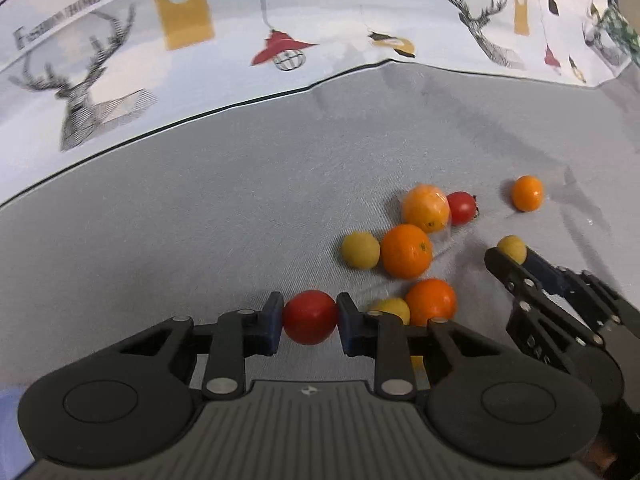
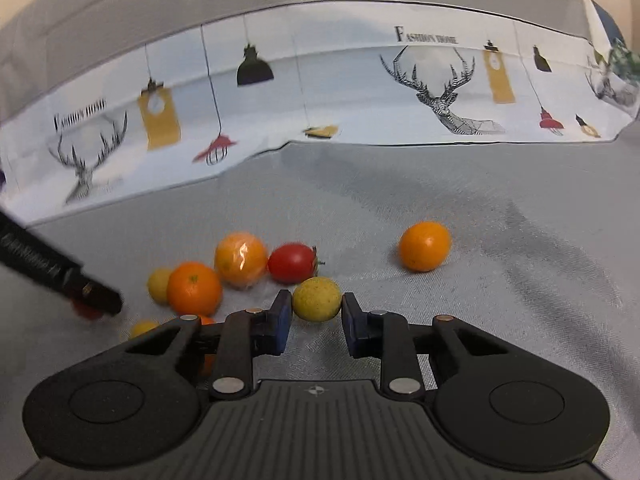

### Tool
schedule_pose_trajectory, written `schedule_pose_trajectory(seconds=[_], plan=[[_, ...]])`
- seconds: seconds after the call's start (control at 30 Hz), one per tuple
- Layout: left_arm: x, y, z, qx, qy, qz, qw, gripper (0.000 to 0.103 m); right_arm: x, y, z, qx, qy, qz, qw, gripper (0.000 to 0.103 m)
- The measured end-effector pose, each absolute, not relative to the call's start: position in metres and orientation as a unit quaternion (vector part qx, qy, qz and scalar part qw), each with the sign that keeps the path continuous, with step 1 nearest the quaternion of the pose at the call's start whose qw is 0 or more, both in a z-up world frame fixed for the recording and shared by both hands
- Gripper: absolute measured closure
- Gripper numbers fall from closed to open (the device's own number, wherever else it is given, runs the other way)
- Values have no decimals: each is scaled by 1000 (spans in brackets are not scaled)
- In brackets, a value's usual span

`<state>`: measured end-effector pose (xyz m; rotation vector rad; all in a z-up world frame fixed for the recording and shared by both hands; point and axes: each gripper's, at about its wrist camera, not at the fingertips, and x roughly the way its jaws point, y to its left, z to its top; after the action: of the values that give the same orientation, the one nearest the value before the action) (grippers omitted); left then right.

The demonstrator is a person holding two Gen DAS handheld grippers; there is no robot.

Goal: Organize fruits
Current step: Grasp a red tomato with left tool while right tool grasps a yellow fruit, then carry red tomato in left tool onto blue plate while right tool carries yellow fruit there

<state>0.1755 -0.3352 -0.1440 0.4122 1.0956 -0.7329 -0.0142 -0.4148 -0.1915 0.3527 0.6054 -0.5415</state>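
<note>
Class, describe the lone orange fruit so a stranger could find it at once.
Start at the grey cloth below the deer-print fabric. Right of the fruit cluster lies the lone orange fruit. Unlike its neighbours, it touches nothing and sits apart.

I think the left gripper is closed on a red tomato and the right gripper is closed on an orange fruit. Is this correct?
Not quite. The right gripper is closed on a yellow-green fruit, not an orange one, as the right wrist view shows. The left gripper is indeed closed on a red tomato.
</note>
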Motion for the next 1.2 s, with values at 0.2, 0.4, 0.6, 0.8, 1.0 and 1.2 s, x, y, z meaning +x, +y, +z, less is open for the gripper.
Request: schedule_pose_trajectory(seconds=[0.2, 0.4, 0.6, 0.8, 1.0, 1.2], plan=[[145, -282, -104, 176, 511, -305, 784, 72, -30, -411, -180, 233, 312, -248, 887, 75], [108, -215, -65, 154, 516, -280, 795, 72, -50, -380, -142, 277, 313, -217, 882, 75], [69, -152, -33, 147, 508, -256, 809, 72, -80, -321, -95, 274, 315, -160, 894, 75], [33, -86, -10, 134, 498, -237, 823, 72, -103, -249, -52, 245, 317, -96, 911, 75], [2, -19, 4, 109, 485, -212, 841, 72, -118, -185, -25, 214, 333, -40, 917, 75], [-22, 33, 11, 80, 474, -193, 855, 72, -129, -135, -5, 187, 338, -5, 923, 75]])
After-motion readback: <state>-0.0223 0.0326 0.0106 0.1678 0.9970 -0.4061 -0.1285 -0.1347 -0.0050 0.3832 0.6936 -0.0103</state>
